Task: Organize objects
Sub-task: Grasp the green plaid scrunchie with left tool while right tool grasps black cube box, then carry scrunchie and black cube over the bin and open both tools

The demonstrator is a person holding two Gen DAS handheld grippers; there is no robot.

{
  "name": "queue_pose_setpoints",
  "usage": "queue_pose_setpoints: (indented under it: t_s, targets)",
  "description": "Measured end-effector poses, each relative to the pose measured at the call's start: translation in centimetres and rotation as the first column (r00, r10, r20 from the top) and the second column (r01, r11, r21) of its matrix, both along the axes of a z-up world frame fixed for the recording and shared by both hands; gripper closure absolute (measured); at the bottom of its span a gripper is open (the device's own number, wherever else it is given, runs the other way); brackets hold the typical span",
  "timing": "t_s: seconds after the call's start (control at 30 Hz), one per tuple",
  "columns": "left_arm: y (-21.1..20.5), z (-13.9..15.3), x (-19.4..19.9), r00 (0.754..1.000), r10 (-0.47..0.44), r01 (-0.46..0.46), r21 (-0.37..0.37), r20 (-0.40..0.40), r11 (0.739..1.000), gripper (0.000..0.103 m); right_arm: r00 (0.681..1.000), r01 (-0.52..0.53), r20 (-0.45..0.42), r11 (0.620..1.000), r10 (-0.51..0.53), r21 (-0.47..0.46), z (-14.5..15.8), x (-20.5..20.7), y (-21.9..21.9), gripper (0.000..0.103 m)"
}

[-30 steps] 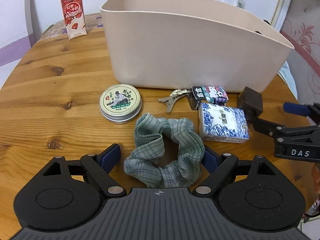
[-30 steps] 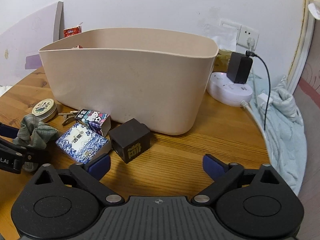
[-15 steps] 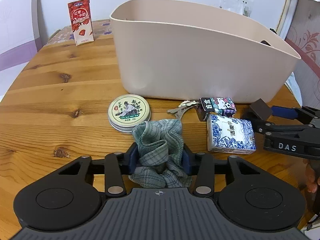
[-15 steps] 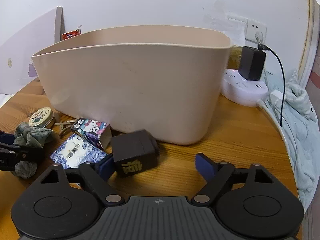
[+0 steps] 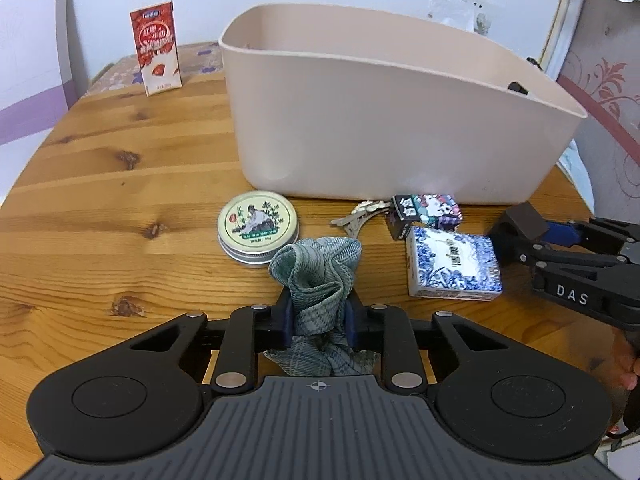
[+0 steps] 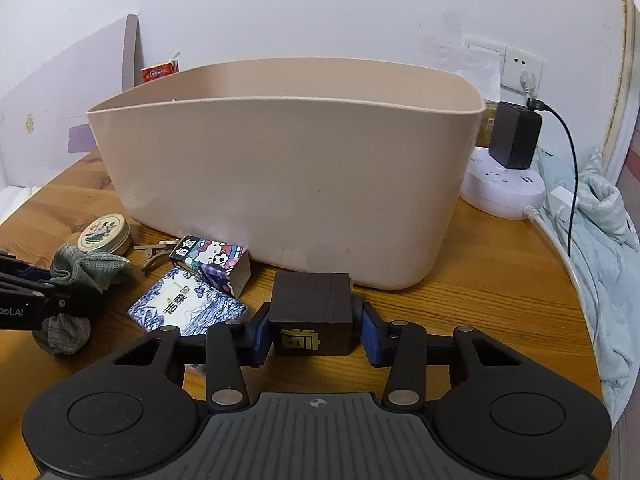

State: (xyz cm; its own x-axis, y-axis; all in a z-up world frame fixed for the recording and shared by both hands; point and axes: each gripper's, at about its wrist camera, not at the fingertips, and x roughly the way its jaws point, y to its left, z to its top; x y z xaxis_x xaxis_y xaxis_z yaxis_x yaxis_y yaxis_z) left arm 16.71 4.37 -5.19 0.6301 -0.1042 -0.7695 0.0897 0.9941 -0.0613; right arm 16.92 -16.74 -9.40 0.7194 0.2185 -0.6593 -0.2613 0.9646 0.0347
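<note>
Wooden table (image 5: 100,184) — both tools angled down, right tool (image 6: 316,330) closing on dark box (image 6: 310,312).

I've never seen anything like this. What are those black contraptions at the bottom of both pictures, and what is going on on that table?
They are hand-held grabbing tools, one in each of a person's hands; no robot arm is involved. Each tool carries a wide-angle camera looking along its two fingers, so each picture is one tool's view. In the left tool's view, the left claw is shut on a green checked fabric scrunchie. In the right tool's view, the right claw is closing its jaws on a small dark brown box with gold lettering. On the wooden table stand a large beige plastic tub, a round metal tin, some keys, a cartoon-printed box, a blue-and-white patterned pack and a red drink carton.
</note>
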Motion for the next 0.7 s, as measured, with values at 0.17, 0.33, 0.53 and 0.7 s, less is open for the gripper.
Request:
queue_pose_setpoints:
  t_s: [0.17, 0.33, 0.53, 0.7]
  targets:
    - [0.1, 1.3, -0.9, 0.999, -0.009, 0.009, -0.005, 0.035, 1.0, 0.08, 1.0, 0.007, 0.023, 1.0, -0.007, 0.005, 1.2, -1.4, -0.5, 0.061]
    - [0.5, 3.2, -1.8, 0.997, 0.001, 0.0, -0.017, 0.082, 1.0, 0.08, 0.997, 0.014, 0.08, 1.0, -0.015, 0.004, 3.5, -3.2, -1.1, 0.061]
    - [1.1, 6.1, -2.4, 0.989, 0.008, -0.005, -0.022, 0.151, 1.0, 0.08, 0.987, 0.025, 0.157, 1.0, -0.027, 0.014, 6.6, -4.5, -1.5, 0.061]
    - [1.6, 8.3, -2.5, 0.979, 0.009, -0.005, -0.019, 0.202, 1.0, 0.08, 0.976, 0.026, 0.217, 0.999, -0.03, 0.021, 9.0, -5.0, -1.6, 0.061]
